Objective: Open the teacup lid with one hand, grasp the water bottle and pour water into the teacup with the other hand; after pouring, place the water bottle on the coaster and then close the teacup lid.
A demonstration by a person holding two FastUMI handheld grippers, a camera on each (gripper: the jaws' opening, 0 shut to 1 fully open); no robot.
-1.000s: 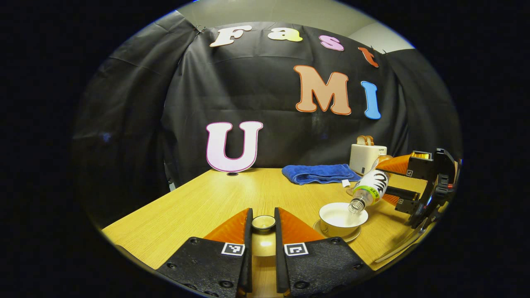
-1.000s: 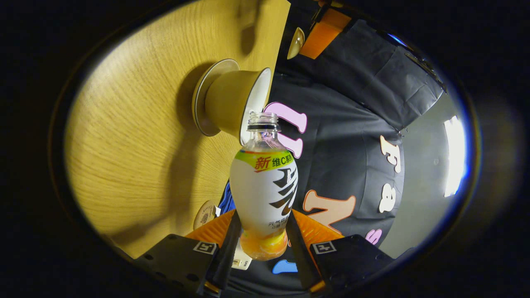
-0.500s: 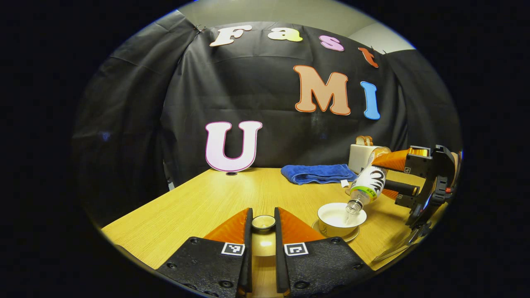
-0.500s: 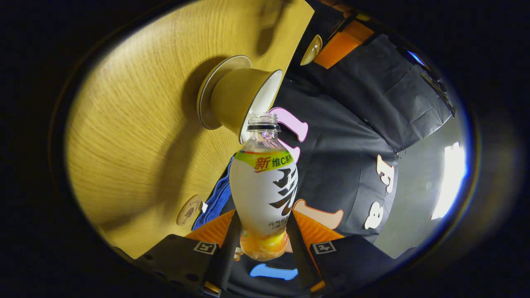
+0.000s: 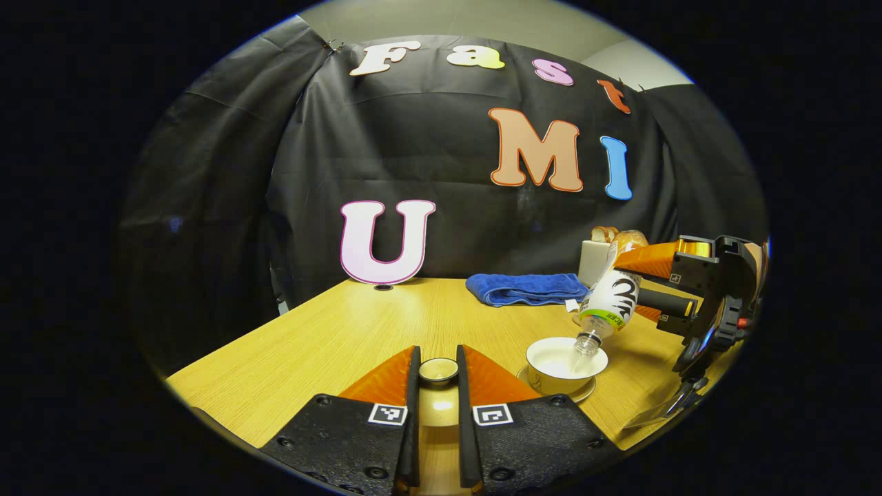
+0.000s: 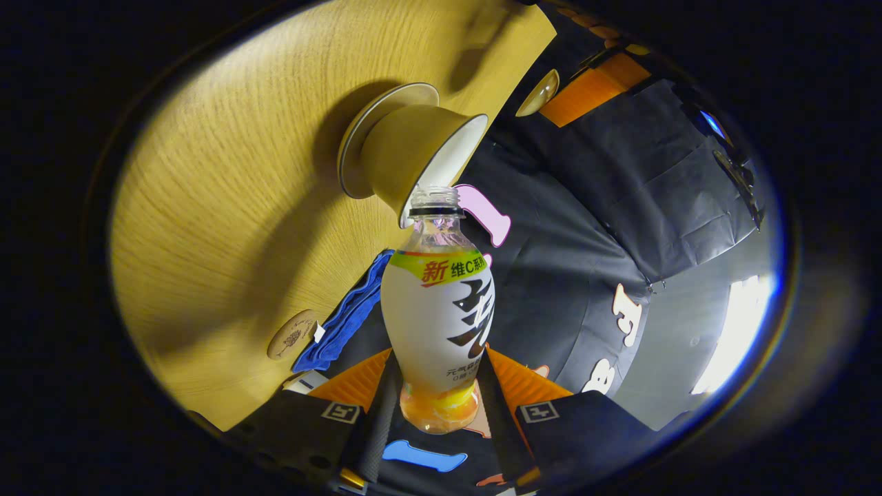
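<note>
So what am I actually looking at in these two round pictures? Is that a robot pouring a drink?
No robot: a person holds a two-finger gripper in each hand, and each gripper carries a fisheye camera looking along its fingers. In the left gripper view, the left gripper pinches the teacup lid above the wooden table. To the right, the right gripper tips the water bottle, neck down, over the open teacup on its saucer. The right gripper view is that other camera, tilted with the pour: the bottle fills its middle, mouth at the cup's rim. Also on the table: a round coaster, a blue towel and a toaster.
</note>
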